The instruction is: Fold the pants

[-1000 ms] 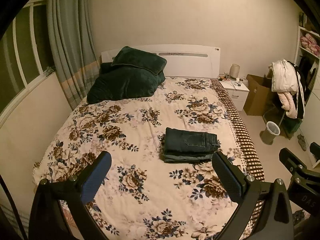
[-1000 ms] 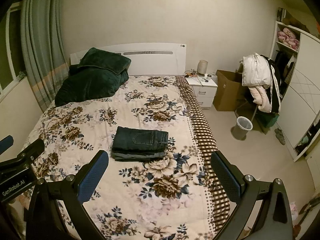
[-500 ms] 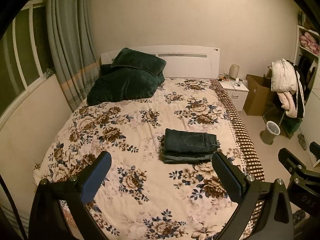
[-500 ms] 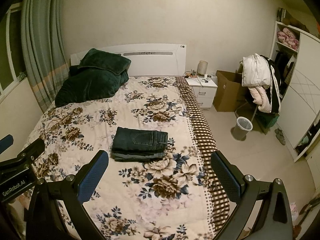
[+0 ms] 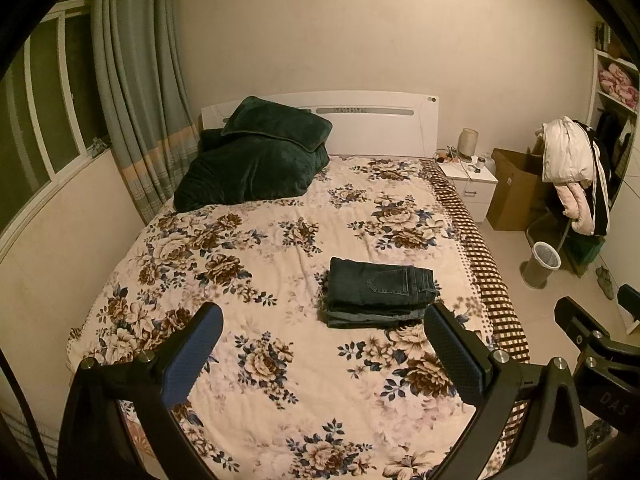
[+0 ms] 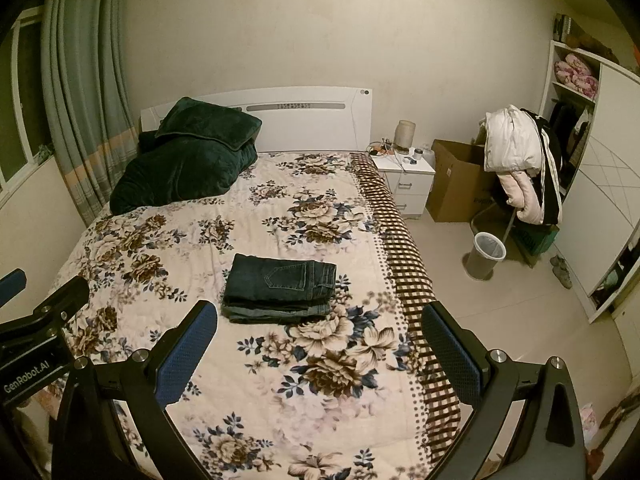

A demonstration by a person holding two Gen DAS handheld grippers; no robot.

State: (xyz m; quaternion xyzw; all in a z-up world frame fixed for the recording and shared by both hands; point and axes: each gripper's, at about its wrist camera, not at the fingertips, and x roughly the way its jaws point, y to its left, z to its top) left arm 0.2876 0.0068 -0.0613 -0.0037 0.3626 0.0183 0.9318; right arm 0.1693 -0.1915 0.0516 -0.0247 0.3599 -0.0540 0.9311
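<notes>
Dark blue jeans (image 5: 380, 292) lie folded in a neat rectangular stack on the floral bedspread (image 5: 260, 280), right of the bed's middle; they also show in the right wrist view (image 6: 280, 288). My left gripper (image 5: 324, 332) is open and empty, held above the foot of the bed, well short of the jeans. My right gripper (image 6: 320, 328) is open and empty too, at about the same distance back. Each gripper shows at the edge of the other's view.
A dark green blanket and pillow (image 5: 256, 164) are piled at the head of the bed. A white nightstand (image 6: 408, 180), a cardboard box (image 6: 456, 184), a chair heaped with clothes (image 6: 520, 168) and a waste bin (image 6: 484, 256) stand to the right. A curtain (image 5: 140, 100) hangs left.
Both grippers have drifted slightly back and up from the bed; the jeans sit a little lower in the views. Nothing else moved.
</notes>
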